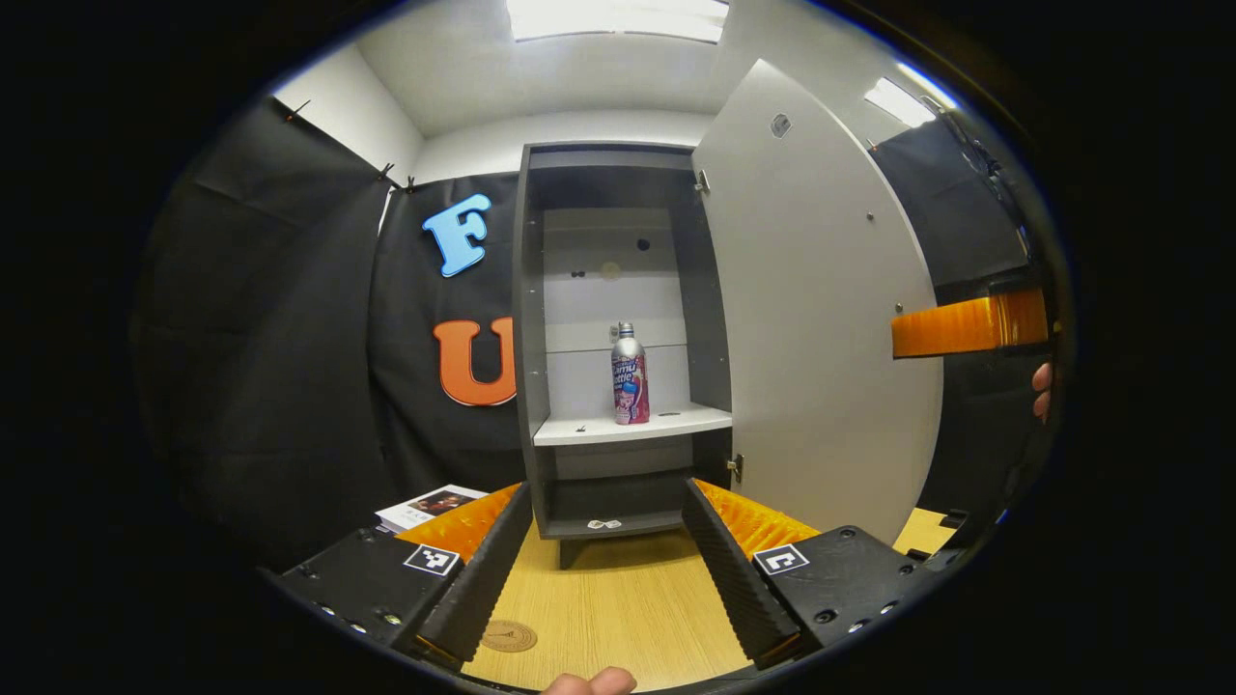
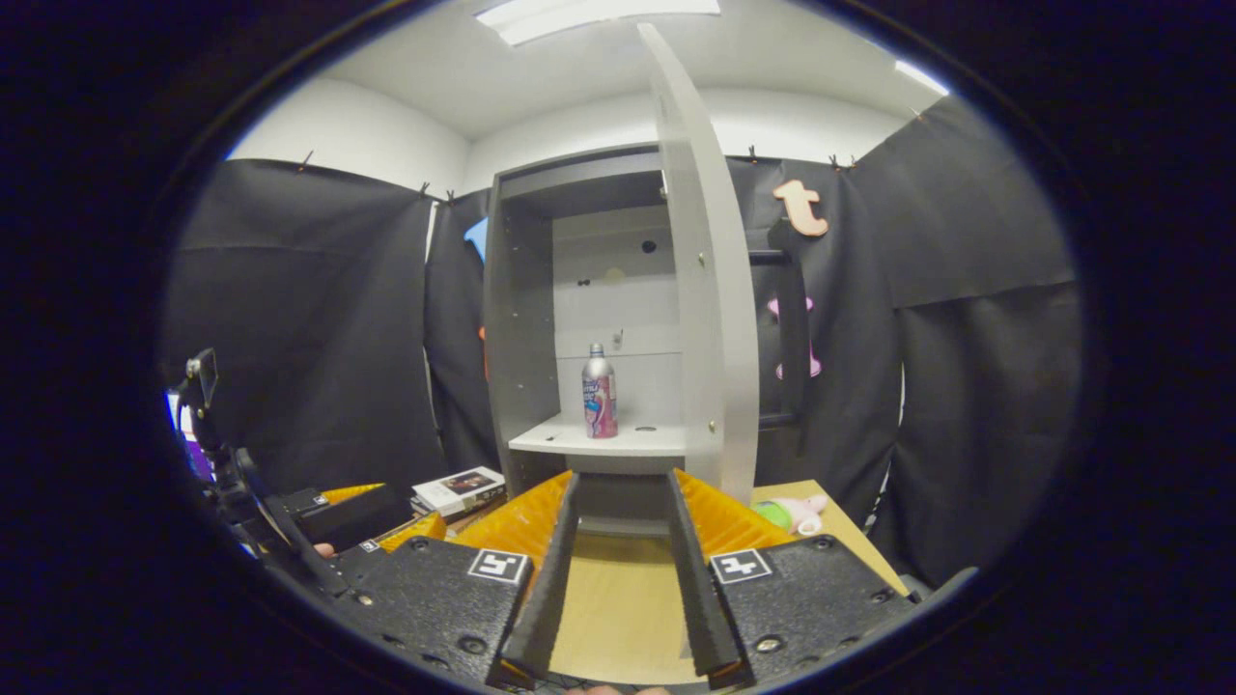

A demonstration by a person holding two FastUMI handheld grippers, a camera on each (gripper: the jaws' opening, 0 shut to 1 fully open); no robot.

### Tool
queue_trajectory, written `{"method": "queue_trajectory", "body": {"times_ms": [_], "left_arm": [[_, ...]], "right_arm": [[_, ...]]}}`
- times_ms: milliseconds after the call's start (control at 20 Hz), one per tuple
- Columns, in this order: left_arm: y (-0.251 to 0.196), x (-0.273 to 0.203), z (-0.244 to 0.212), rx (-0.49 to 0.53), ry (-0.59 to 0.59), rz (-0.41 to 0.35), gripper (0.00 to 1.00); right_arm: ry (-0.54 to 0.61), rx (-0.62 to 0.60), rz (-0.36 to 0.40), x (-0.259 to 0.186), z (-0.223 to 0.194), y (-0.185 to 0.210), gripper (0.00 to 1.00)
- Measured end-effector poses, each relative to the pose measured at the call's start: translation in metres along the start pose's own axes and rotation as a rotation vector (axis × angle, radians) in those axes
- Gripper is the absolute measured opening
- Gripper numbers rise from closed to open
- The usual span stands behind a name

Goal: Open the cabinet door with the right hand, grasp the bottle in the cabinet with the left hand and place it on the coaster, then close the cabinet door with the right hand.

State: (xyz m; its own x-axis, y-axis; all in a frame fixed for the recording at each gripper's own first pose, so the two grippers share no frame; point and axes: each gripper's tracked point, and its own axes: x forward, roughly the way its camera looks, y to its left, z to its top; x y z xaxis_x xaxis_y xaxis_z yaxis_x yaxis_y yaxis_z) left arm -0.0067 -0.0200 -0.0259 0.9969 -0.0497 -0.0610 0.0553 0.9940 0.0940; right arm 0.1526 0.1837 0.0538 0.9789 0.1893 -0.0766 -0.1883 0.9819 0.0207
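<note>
door swung open | bottle stood upright on cabinet shelf, untouched | left hand-held gripper spread apart over table, right hand-held gripper likewise apart, empty | bottle judged rigid, smooth, slippery, light; mid-body grasp advised | coaster near

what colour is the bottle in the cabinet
Silver top, pink and blue printed wrap; the bottle shows best in the left gripper view.

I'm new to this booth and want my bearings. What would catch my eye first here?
The tall grey cabinet at the back of the wooden table, its door swung wide open to the right. A bottle stands upright, alone on the middle shelf. Nearer, a round coaster lies on the table by the open left gripper.
</note>
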Motion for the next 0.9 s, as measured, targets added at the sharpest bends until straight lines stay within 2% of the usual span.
{"method": "queue_trajectory", "body": {"times_ms": [100, 200, 350, 500, 700, 900], "left_arm": [[0.002, 0.013, 0.01, 0.009, -0.023, -0.011, 0.94], [0.005, 0.031, 0.026, 0.015, -0.062, -0.022, 0.94], [-0.001, 0.074, 0.053, 0.002, -0.112, -0.071, 0.94], [-0.012, 0.129, 0.069, -0.06, -0.137, -0.138, 0.94], [-0.008, 0.211, 0.064, -0.097, -0.11, -0.117, 0.96], [-0.018, 0.272, 0.045, -0.109, -0.06, -0.148, 0.96]], "right_arm": [[0.006, 0.016, 0.001, 0.0, -0.001, 0.002, 0.65], [0.015, 0.034, 0.016, -0.001, -0.002, 0.008, 0.68], [0.023, 0.042, 0.019, -0.001, -0.003, 0.006, 0.7], [0.029, 0.063, 0.023, 0.002, -0.006, 0.008, 0.7], [0.04, 0.062, 0.022, 0.003, -0.009, 0.008, 0.7], [0.053, 0.044, 0.02, 0.006, -0.013, 0.007, 0.7]]}}
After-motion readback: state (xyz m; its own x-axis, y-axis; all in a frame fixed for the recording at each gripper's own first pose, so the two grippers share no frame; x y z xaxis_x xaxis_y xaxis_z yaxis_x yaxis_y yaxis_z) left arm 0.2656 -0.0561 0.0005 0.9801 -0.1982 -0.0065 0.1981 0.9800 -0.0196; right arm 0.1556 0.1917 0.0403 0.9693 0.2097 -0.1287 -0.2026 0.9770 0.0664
